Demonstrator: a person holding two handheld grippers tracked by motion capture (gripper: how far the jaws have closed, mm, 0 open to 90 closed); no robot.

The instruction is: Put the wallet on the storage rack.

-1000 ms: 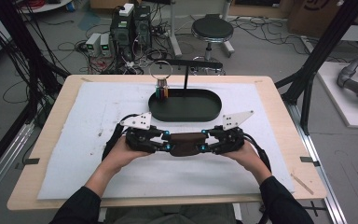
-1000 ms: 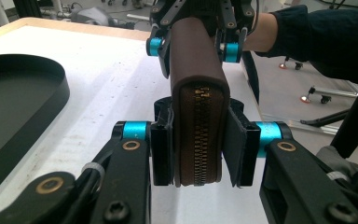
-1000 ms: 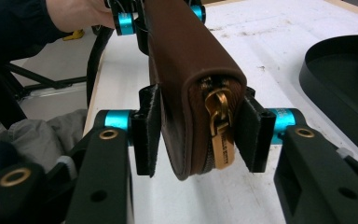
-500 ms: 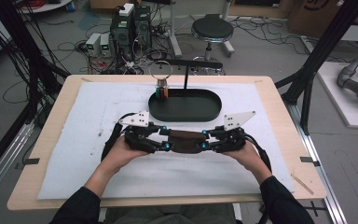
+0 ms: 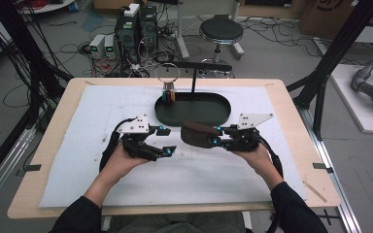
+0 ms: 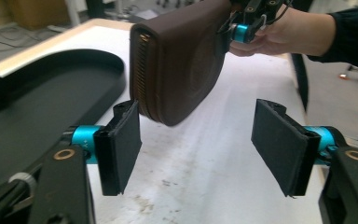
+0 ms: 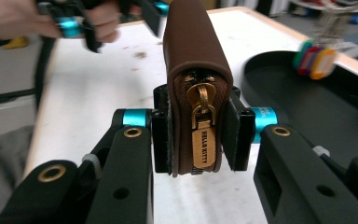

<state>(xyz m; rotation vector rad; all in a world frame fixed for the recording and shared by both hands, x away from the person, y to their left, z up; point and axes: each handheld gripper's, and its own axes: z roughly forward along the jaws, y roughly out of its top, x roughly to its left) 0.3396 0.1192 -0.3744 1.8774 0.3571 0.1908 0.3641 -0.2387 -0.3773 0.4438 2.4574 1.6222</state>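
We see the right gripper (image 5: 217,137) clamping a small brown leather zip pouch (image 5: 197,134) by its zipper end, holding it above the white table mat (image 5: 97,111) just near of the black oval tray (image 5: 193,110). The left gripper (image 5: 167,141), its jaws just opened wide with nothing between them, sits left of the pouch, apart from it.

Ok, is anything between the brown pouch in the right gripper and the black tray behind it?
Nothing visible. The right gripper holds the brown pouch just in front of the black tray, whose near part is bare. The left gripper, jaws just opened, is beside it.
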